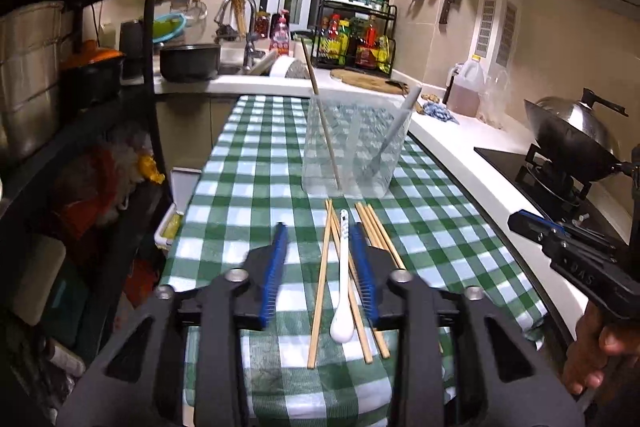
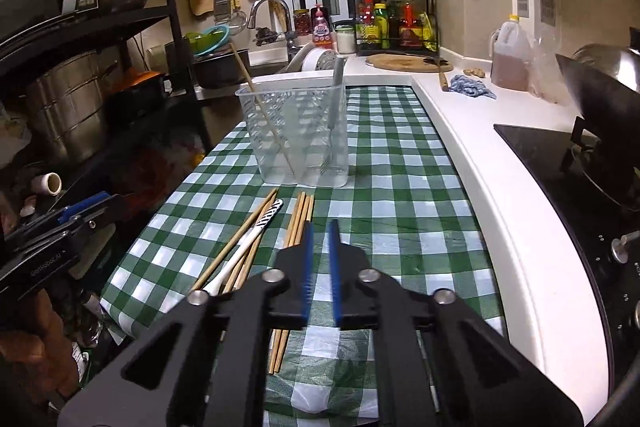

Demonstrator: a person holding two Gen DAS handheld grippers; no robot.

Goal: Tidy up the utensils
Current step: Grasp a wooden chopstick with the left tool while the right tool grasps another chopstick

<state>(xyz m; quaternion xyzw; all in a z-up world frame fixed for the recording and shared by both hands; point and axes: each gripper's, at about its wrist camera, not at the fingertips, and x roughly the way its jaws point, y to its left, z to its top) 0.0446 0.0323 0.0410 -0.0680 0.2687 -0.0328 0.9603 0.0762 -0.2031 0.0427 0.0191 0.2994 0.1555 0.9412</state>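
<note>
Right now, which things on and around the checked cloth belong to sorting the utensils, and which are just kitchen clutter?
Part of the job:
- chopsticks loose on the cloth
- white spoon
- clear bin, already holding a chopstick and a fork

Just lying about:
- wok
- oil jug
- blue rag
- bottle rack

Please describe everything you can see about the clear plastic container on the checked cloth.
The clear plastic container is a tall, roughly rectangular bin with see-through ribbed walls and an open top. It stands upright on the green-and-white checked cloth, beyond the loose chopsticks and white spoon. Inside, one wooden chopstick leans left and a grey-handled fork stands tines down. Neither gripper touches it.
</note>
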